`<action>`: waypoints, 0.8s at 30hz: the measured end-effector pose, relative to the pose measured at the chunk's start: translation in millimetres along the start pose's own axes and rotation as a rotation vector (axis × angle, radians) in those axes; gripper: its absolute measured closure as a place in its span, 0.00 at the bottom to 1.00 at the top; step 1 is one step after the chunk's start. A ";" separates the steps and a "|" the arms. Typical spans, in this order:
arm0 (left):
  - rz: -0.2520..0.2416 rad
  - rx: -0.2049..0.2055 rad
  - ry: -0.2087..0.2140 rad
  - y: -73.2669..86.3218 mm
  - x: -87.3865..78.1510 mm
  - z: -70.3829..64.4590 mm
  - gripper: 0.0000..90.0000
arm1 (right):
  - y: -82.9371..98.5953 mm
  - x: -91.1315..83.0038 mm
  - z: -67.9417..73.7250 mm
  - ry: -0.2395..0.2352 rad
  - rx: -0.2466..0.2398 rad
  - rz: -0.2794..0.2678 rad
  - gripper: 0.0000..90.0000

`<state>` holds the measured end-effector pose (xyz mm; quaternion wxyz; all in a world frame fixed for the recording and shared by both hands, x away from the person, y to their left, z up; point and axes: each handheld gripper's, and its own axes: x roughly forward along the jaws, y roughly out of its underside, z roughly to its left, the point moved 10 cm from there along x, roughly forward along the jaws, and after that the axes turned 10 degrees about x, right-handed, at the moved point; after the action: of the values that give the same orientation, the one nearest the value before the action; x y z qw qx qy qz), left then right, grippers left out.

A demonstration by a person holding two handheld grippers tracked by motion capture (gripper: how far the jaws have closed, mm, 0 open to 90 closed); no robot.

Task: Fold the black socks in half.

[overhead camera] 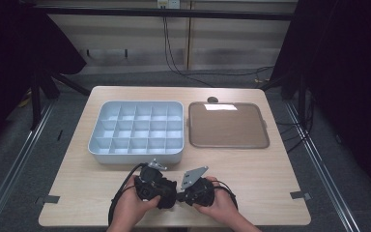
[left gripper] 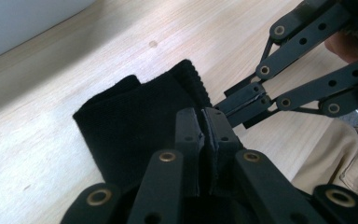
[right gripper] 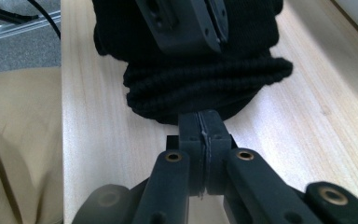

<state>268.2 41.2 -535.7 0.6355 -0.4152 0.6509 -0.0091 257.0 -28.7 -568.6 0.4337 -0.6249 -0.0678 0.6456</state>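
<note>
Black knit cloth (left gripper: 135, 126) bunched on the table (overhead camera: 251, 169) near its front edge, pinched from both sides: left gripper (left gripper: 204, 122) clamped tight on one edge, right gripper (right gripper: 201, 125) clamped on the opposite edge, jaws fully together.

Grey compartment box (overhead camera: 136, 130) beside brown tray (overhead camera: 228, 125), both on wooden table (overhead camera: 265, 174).

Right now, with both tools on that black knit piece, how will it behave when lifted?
The black knit piece is probably floppy: it already bunches in ribbed folds in the right gripper view. Likely light and not fragile. It seems unlikely to slip, since the left tool and right tool each look shut on an edge, but it may stretch between them.
</note>
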 end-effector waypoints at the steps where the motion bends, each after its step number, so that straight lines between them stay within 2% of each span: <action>1: 0.009 0.004 0.005 1.6 1.8 0.2 0.94 | 0.0 0.2 0.0 0.000 0.000 -0.001 0.99; 5: 0.014 0.002 0.004 4.9 8.3 0.5 0.95 | -0.4 0.5 -0.6 0.002 -0.012 -0.005 0.99; 8: 0.014 0.002 -0.003 6.3 9.1 0.8 0.95 | -0.5 0.6 -0.2 0.001 -0.002 -0.008 0.98; 11: -0.001 -0.013 0.006 6.2 9.7 0.4 0.95 | 0.4 -0.2 -0.2 0.003 0.012 -0.006 0.96; 15: 0.012 -0.006 0.015 6.9 8.2 0.8 0.94 | -0.3 -2.3 -1.0 0.006 0.006 -0.012 0.96; 19: 0.012 -0.022 0.030 6.2 6.1 0.4 0.90 | 0.0 -4.1 -4.2 0.006 0.009 -0.019 0.96; 20: 0.014 -0.026 0.030 6.1 5.2 0.4 0.89 | 0.7 -4.4 -3.8 0.007 0.026 -0.015 0.96; 22: 0.014 -0.031 0.033 5.2 4.0 -0.3 0.88 | 0.6 -4.6 -5.4 0.009 0.010 -0.017 0.96; 24: 0.010 -0.046 0.035 4.0 3.0 -1.2 0.87 | 0.8 -5.1 -4.8 0.010 0.016 -0.012 0.96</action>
<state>265.5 41.5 -540.0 0.6144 -0.4262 0.6640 0.0019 259.9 -34.7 -566.3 0.4427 -0.6244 -0.0641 0.6404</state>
